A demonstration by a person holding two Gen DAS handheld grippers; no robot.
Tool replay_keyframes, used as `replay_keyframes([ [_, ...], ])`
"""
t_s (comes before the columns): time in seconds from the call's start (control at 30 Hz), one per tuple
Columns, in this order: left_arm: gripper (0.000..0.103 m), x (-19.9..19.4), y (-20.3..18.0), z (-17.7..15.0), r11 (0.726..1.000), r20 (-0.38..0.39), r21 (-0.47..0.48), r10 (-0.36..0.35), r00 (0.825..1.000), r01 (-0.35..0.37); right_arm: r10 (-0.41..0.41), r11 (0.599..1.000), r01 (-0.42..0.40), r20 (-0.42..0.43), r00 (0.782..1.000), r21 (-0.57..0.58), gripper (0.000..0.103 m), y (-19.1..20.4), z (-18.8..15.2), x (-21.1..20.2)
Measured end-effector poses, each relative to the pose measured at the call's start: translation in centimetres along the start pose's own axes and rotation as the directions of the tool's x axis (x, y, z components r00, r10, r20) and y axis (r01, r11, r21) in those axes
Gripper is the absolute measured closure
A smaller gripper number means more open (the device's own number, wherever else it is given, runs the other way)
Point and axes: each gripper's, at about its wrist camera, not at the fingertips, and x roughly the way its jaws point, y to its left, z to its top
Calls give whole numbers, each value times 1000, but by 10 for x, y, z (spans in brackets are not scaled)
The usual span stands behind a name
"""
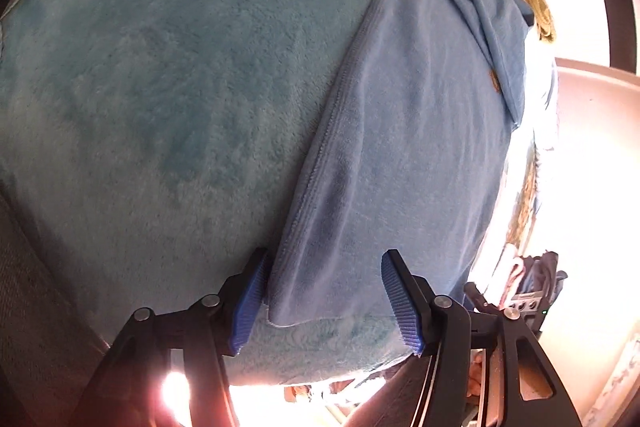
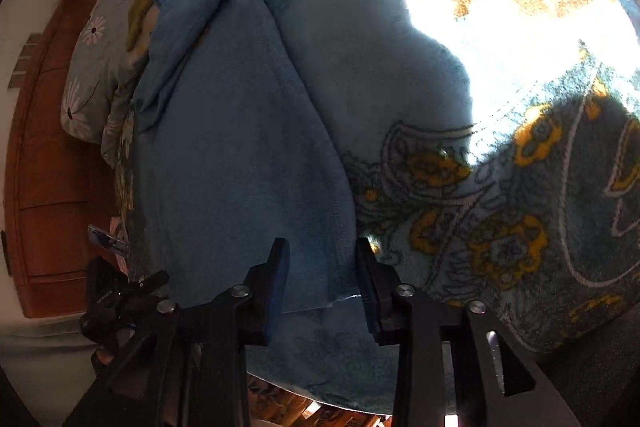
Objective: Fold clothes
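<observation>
Blue garment (image 1: 400, 131) laid long and narrow on fleece blanket (image 1: 160, 87), sides seemingly folded in; crosswise fold apparently outstanding. Left gripper (image 1: 324, 301) and right gripper (image 2: 322, 287) spread wide, straddling near hem corners, gripping nothing.

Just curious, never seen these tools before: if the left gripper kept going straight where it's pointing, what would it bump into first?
Most likely the blue garment: its near hem lies between the open left gripper, on the fuzzy blanket.

Light blue fleece garment (image 1: 404, 131) (image 2: 240, 147) lay flat on the plush teal blanket (image 1: 160, 87), folded into a long narrow strip. Stitched hem ran along one edge; far end bunched and creased.
</observation>
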Motion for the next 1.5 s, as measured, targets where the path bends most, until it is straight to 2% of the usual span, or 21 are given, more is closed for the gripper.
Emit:
replay_keyframes([
  [0.03, 47, -1, 0, -1, 1000, 7, 1, 1, 1000, -1, -6, 1000, 6, -2, 1000, 11, 92, -1, 0, 0],
  [0.1, 67, -4, -2, -1, 1000, 25, 3, 9, 1000, -9, -15, 1000, 15, 5, 1000, 19, 96, -1, 0, -3],
  [0.13, 88, -6, -2, -2, 1000, 36, 7, 11, 999, -12, -14, 1000, 14, 12, 1000, 16, 97, 1, 0, -5],
  [0.17, 97, -9, -3, -3, 1000, 50, 12, 13, 999, -14, -13, 1000, 13, 18, 1000, 12, 97, 3, -1, -8],
  [0.37, 99, -34, -6, -19, 999, 63, 39, -15, 998, 13, -32, 999, 33, 27, 999, -39, 99, 23, -9, -23],
  [0.57, 99, -59, -8, -35, 997, 70, 67, -47, 996, 42, -51, 995, 52, 5, 999, -84, 99, 35, -35, -28],
  [0.73, 99, -80, -10, -49, 994, 75, 89, -73, 994, 66, 63, 997, -60, 65, 996, -50, 99, 36, -45, -56],
  [0.77, 99, -87, -9, -46, 992, 80, 81, -104, 991, 97, 90, 995, -87, 84, 992, -43, 99, 36, -42, -64],
  [0.83, 99, -99, -13, -27, 980, 100, 50, -194, 976, 190, 151, 988, -146, 127, 980, -50, 99, 44, -25, -79],
  [0.9, 99, -107, -26, -12, 972, 131, 52, -235, 963, 230, 204, 978, -195, 168, 964, -70, 99, 59, -5, -91],
  [0.97, 99, -115, -38, 3, 962, 163, 58, -271, 949, 265, 230, 972, -214, 200, 953, -99, 99, 80, 15, -98],
  [1.03, 99, -125, -52, 21, 948, 199, 56, -318, 927, 314, 253, 966, -231, 227, 941, -119, 99, 83, 23, -118],
  [1.1, 99, -125, -61, 41, 925, 214, 27, -376, 902, 379, 261, 964, -236, 251, 932, -123, 99, 94, 40, -123],
  [1.2, 99, -122, -72, 78, 894, 218, -30, -431, 876, 447, 273, 962, -256, 268, 924, -96, 99, 108, 68, -117],
  [1.3, 99, -121, -77, 102, 877, 223, -67, -452, 864, 476, 265, 964, -258, 270, 926, -61, 99, 111, 94, -110],
  [1.43, 99, -102, -84, 137, 842, 238, -120, -489, 839, 525, 227, 973, -228, 266, 937, -28, 98, 115, 130, -93],
  [1.5, 99, -91, -87, 155, 837, 246, -149, -485, 839, 527, 220, 974, -228, 258, 941, 2, 98, 114, 151, -81],
])
